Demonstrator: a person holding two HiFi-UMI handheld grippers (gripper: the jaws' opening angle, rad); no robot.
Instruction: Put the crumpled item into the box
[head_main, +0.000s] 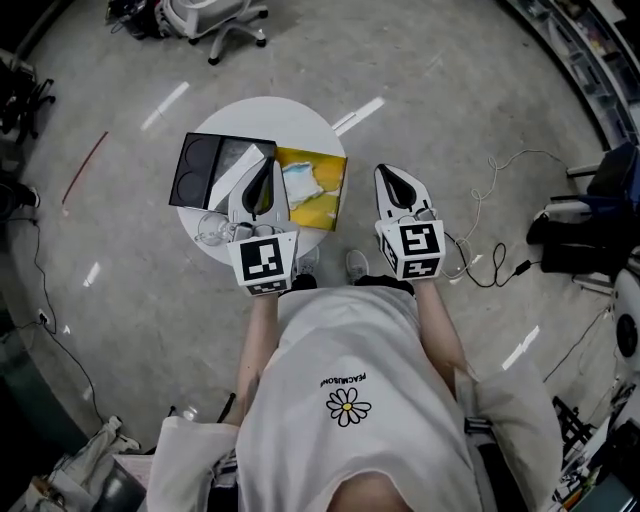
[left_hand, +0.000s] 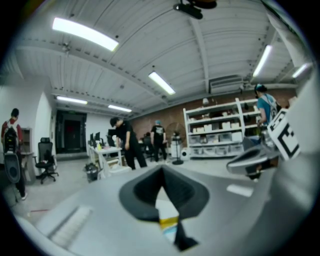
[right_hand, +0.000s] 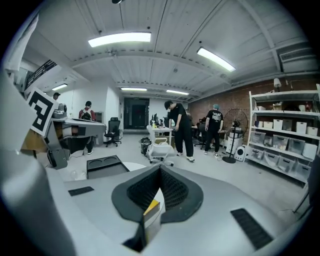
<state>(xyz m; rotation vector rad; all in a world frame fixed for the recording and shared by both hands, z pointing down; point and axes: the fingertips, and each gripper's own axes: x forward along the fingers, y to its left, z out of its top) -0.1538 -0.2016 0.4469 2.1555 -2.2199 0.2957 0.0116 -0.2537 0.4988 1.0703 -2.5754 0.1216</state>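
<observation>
A round white table (head_main: 300, 115) holds an open yellow box (head_main: 322, 205) with a crumpled white and blue item (head_main: 298, 183) lying inside it. A crumpled clear plastic piece (head_main: 211, 231) rests at the table's near left edge. My left gripper (head_main: 263, 168) hovers over the table just left of the yellow box, jaws shut and empty. My right gripper (head_main: 392, 172) hangs beside the table's right edge over the floor, also shut and empty. A strip of the yellow box (left_hand: 168, 220) shows below the left gripper's closed jaws (left_hand: 162, 169); its corner (right_hand: 152, 206) shows below the right gripper's (right_hand: 160, 167).
A black tray (head_main: 205, 165) with two round recesses lies on the table's left side. Cables (head_main: 490, 250) trail on the floor to the right, and an office chair (head_main: 215, 20) stands beyond the table. Several people (right_hand: 180, 127) stand by desks and shelves (right_hand: 285, 135) far off.
</observation>
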